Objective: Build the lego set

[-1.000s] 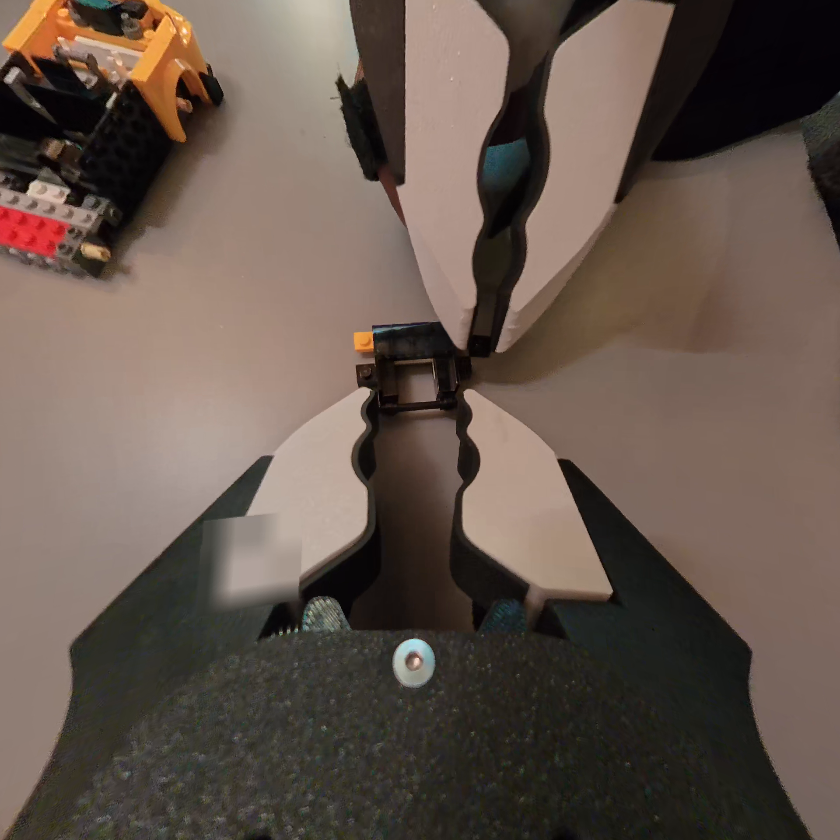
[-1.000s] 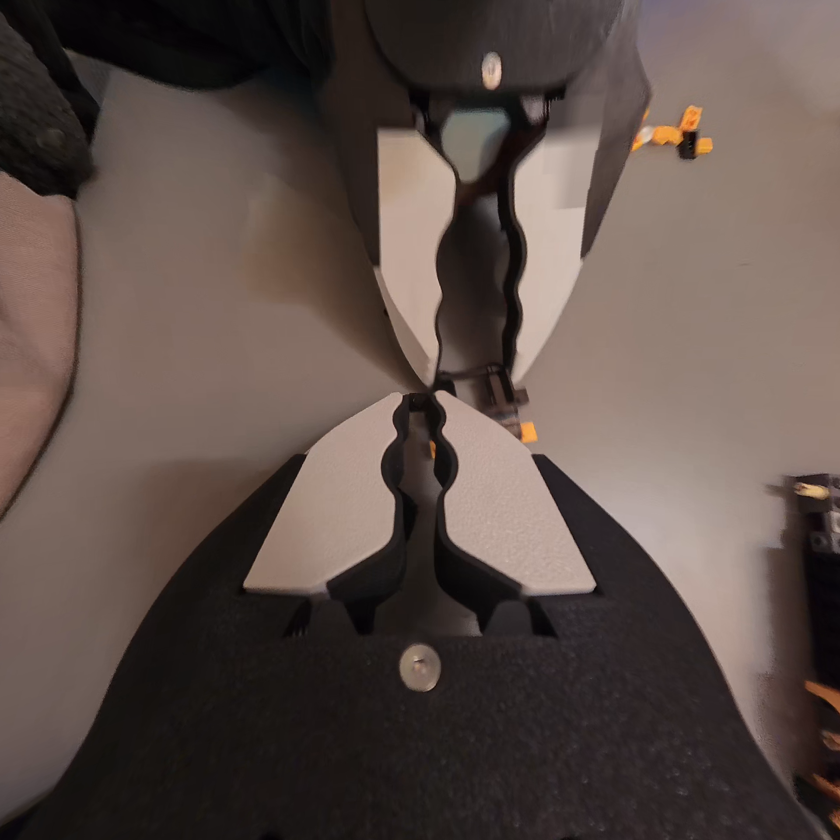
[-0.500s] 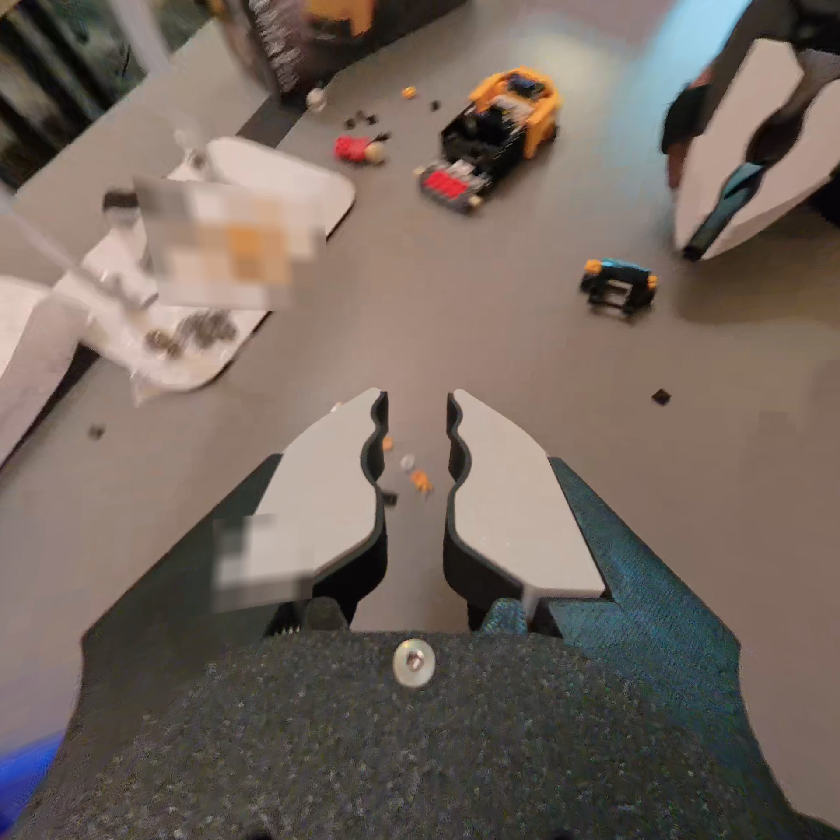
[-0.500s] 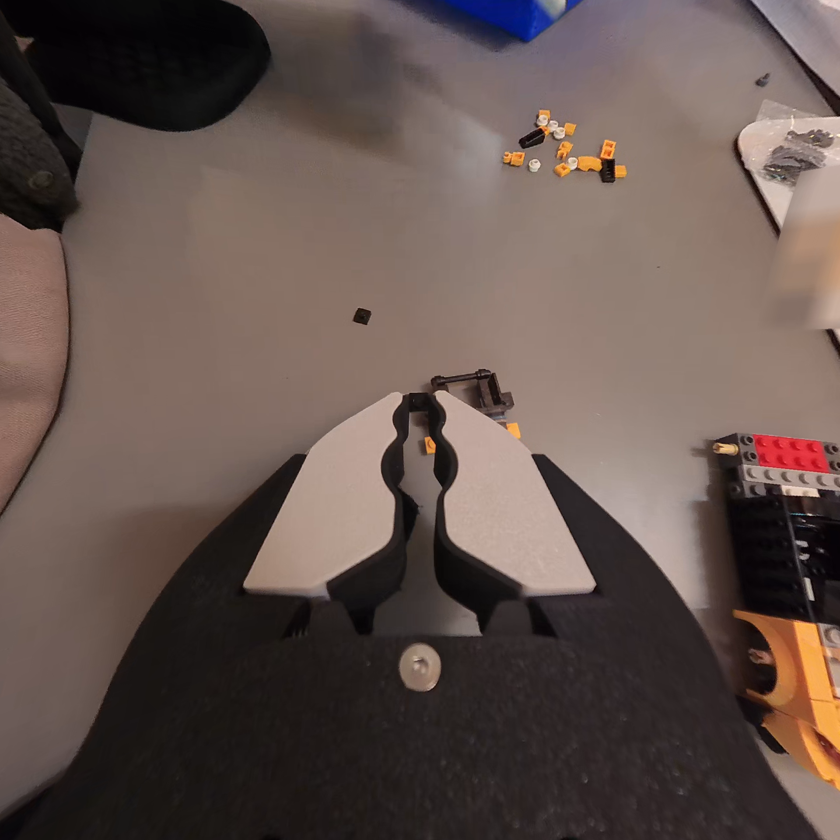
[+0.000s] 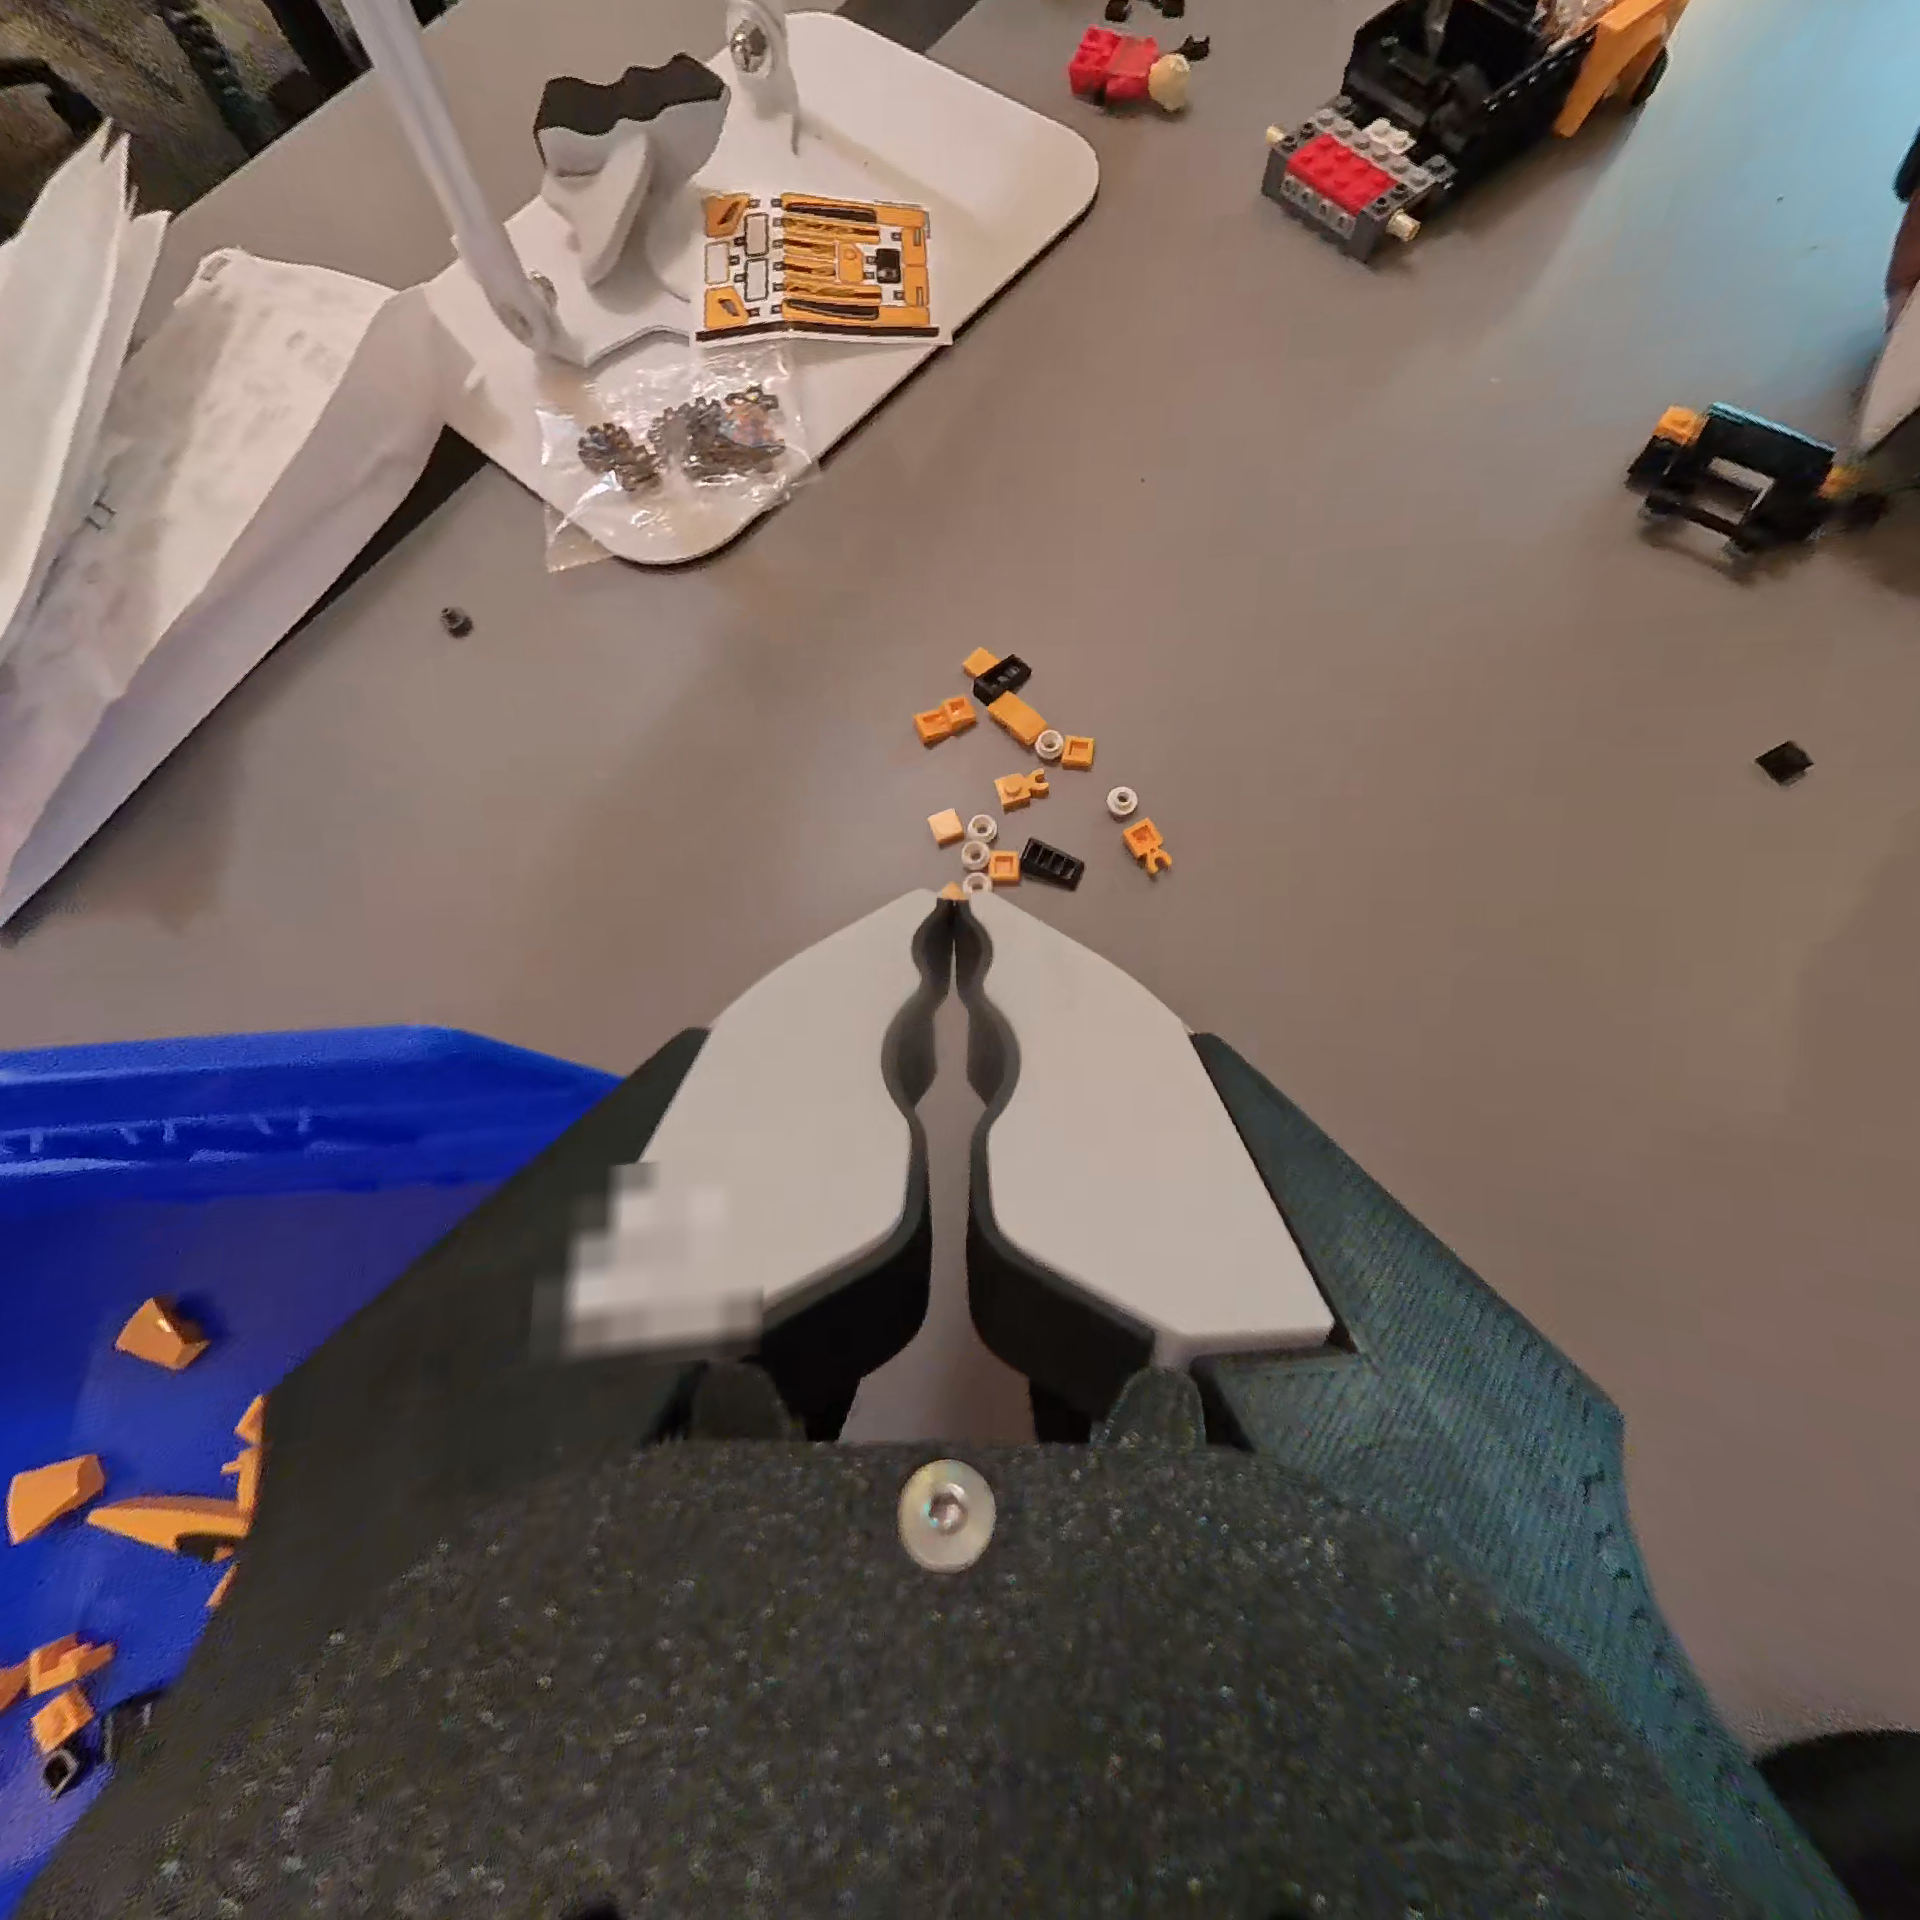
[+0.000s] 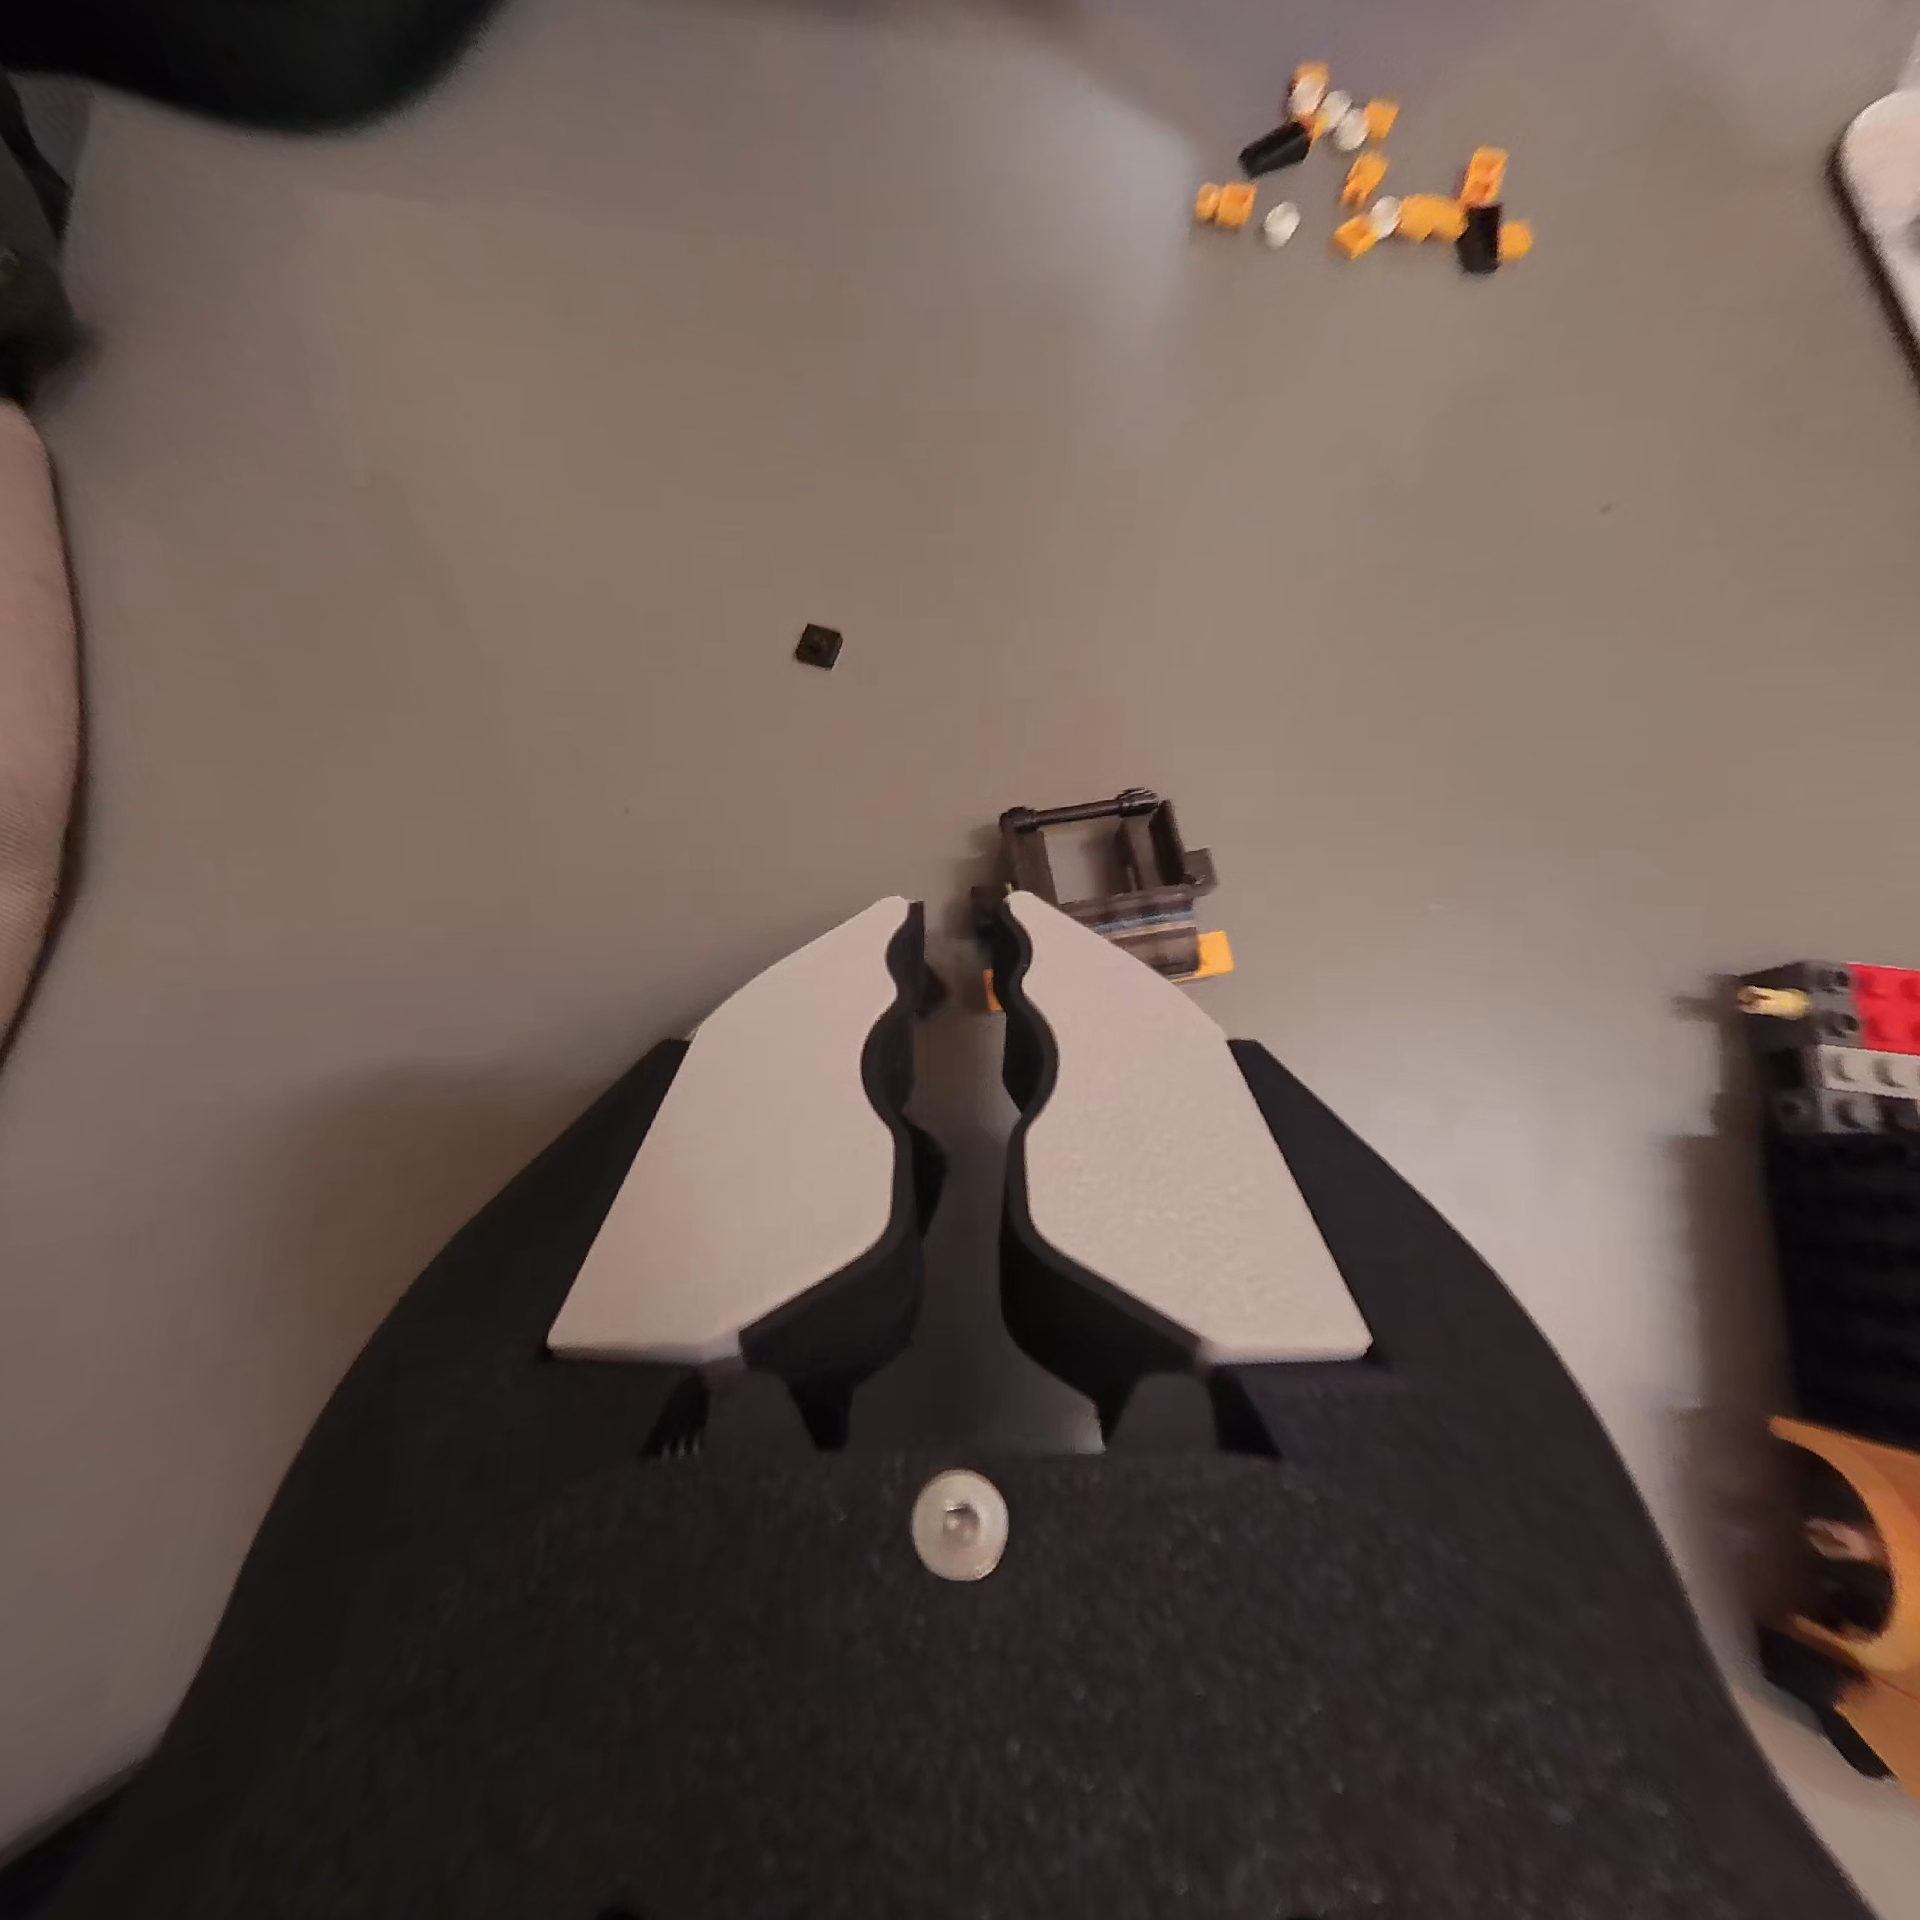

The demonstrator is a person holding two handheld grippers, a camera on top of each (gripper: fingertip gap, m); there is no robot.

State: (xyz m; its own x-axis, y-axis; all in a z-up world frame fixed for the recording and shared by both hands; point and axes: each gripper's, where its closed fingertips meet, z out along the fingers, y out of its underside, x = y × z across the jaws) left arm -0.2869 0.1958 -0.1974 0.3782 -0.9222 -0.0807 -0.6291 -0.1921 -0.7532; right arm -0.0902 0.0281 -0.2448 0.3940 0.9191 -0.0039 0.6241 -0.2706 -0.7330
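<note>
Lying flat on the grey table [image 6: 520,520], the small black frame piece [image 6: 1101,873] with an orange stud at its near edge sat just beyond the right gripper [image 6: 961,909], whose fingers stood a narrow gap apart with nothing between them; the right-hand finger partly covered the frame's near corner, and whether it touched could not be told. In the left wrist view the same frame [image 5: 1730,483] lay far off to the right, well apart from the left gripper [image 5: 951,902].

That gripper's fingers were closed tip to tip at the near edge of the scatter of small orange, black and grey pieces [image 5: 1023,779]. A sliver of orange showed right at the tips, but whether it was pinched or merely lay behind them could not be told.

The step in hand looked like fetching one small part for the frame. Doing it well would probably mean singling out one piece at the edge of the scatter, coming down on it squarely, and closing on its flat sides so it does not flick away. The right gripper would likely need to pin the frame steady before any pressing.

Farther out stood the half-built black, red and orange car [image 5: 1455,114], a lone black stud [image 6: 818,646], a white tray [image 5: 987,145] with a sticker sheet [image 5: 816,265] and a bag of dark parts [image 5: 675,457], and a blue bin [image 5: 260,1195] holding more orange pieces.
</note>
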